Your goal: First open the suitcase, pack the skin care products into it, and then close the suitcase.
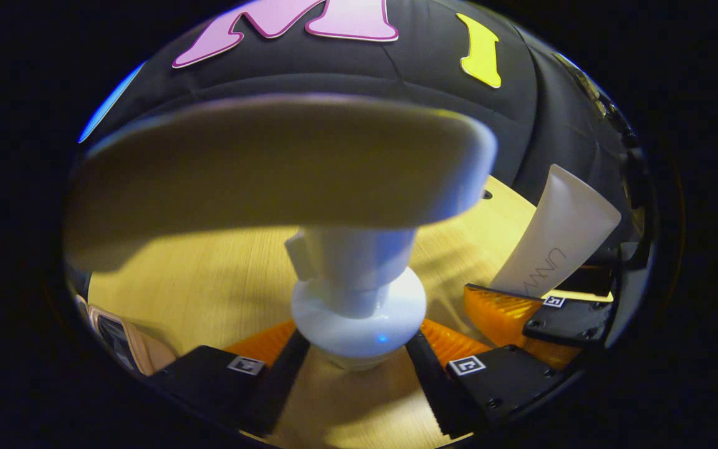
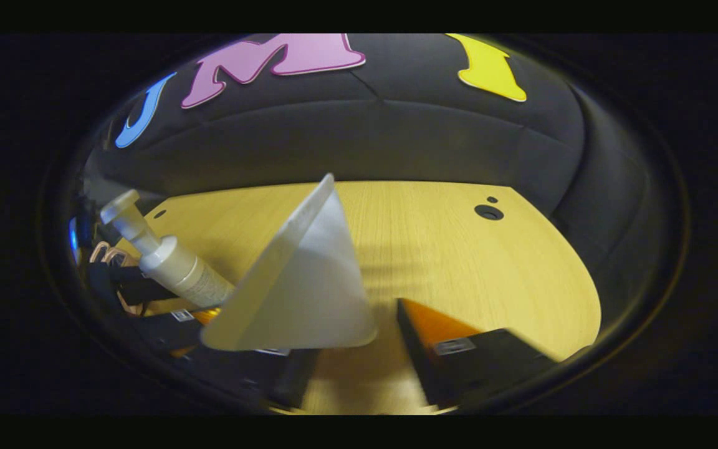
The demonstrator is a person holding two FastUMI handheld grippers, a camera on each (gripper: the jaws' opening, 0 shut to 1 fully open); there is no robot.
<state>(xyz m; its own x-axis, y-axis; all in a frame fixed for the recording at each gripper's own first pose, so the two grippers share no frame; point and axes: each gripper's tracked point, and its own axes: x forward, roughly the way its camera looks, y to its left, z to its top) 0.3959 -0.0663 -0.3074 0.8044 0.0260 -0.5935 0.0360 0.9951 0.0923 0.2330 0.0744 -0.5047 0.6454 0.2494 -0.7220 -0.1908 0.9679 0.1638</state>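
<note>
left gripper view: rides left gripper, faces booth wall, pump bottle (image 1: 359,249) very close | right gripper view: same heading, low over wooden table (image 2: 459,262), tube (image 2: 303,287) close | shared: table, bottle, tube, wall

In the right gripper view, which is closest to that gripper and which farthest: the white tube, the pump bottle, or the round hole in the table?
1. White tube: between the right gripper's fingers, centre.
2. Pump bottle: left side, held by the other gripper.
3. Round hole: far right of the table.
</note>
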